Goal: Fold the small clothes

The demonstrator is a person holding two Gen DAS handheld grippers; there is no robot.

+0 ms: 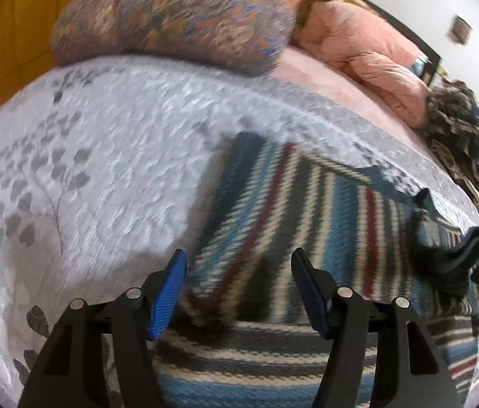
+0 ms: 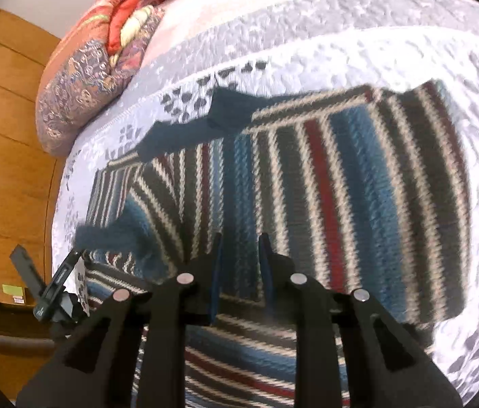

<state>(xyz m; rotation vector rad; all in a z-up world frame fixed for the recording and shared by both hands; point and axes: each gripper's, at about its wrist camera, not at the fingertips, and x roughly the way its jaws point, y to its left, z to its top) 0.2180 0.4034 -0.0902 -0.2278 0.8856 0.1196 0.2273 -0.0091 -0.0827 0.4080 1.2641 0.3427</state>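
A knitted striped sweater (image 1: 273,210) in blue, dark grey, cream and red lies partly folded on a white quilted bedspread (image 1: 103,142) with grey leaves. My left gripper (image 1: 237,255) hovers just over the sweater's near left edge. It is open, its blue pads (image 1: 168,292) wide apart with nothing between them. In the right wrist view the same sweater (image 2: 341,187) fills the middle, with dark teal cuffs (image 2: 185,136) on its left side. My right gripper (image 2: 241,238) is low over the sweater's near part, its jaws a narrow gap apart, with fabric showing below the gap.
A patterned pillow (image 1: 171,23) and a pink blanket (image 1: 368,57) lie at the head of the bed. A heap of dark patterned clothes (image 1: 460,142) sits at the bed's right edge. Wooden panelling (image 2: 1,136) runs along the left; a black device (image 2: 52,289) stands there.
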